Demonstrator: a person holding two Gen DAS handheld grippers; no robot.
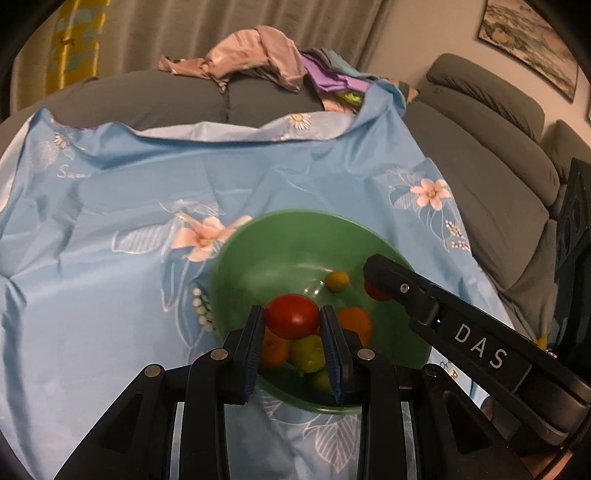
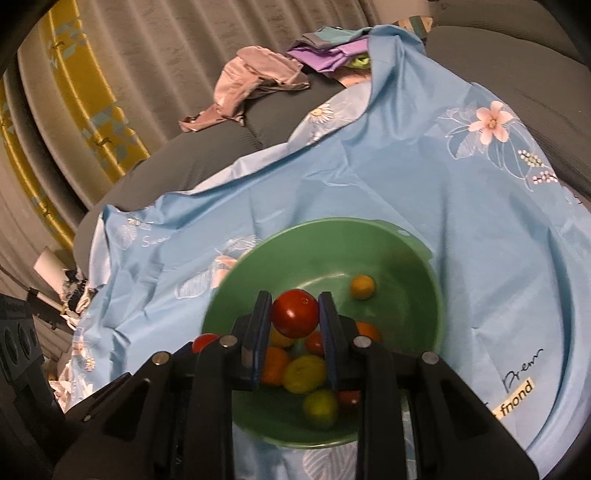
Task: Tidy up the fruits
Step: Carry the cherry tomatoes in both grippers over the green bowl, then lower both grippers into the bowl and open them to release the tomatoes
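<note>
We record a sheet of light blue cloth [image 1: 155, 295] printed with pink and white flowers, spread and wrinkled over a grey sofa [image 1: 491, 192]; some writing shows on the cloth, too small for us to read. On it sits a green bowl [image 2: 417, 258], round and deep.

Contents of the bowl, as we count them: a small yellow fruit [image 2: 362, 286] lying alone on the bare floor of the bowl, an orange fruit [image 1: 355, 320], a yellow-green fruit [image 2: 303, 373] and several more red, orange and green pieces heaped beneath the grippers, partly hidden.

Left gripper [image 1: 291, 316]: pinching a red tomato [image 1: 292, 316] between its two blue pads, above the near side of the bowl.

Right gripper [image 2: 294, 314]: likewise clamped on a second red tomato [image 2: 294, 313], held over the heaped fruit. In the left wrist view its black finger, lettered DAS, reaches in over the bowl's right rim.

Room: pale ribbed curtains [image 1: 229, 29] behind the sofa, one panel [image 2: 85, 107] patterned in yellow; a crumpled pink garment [image 1: 255, 55] and purple and teal fabrics [image 1: 332, 75] on the sofa's far cushion; a framed picture [image 1: 530, 44] on the wall at right.
</note>
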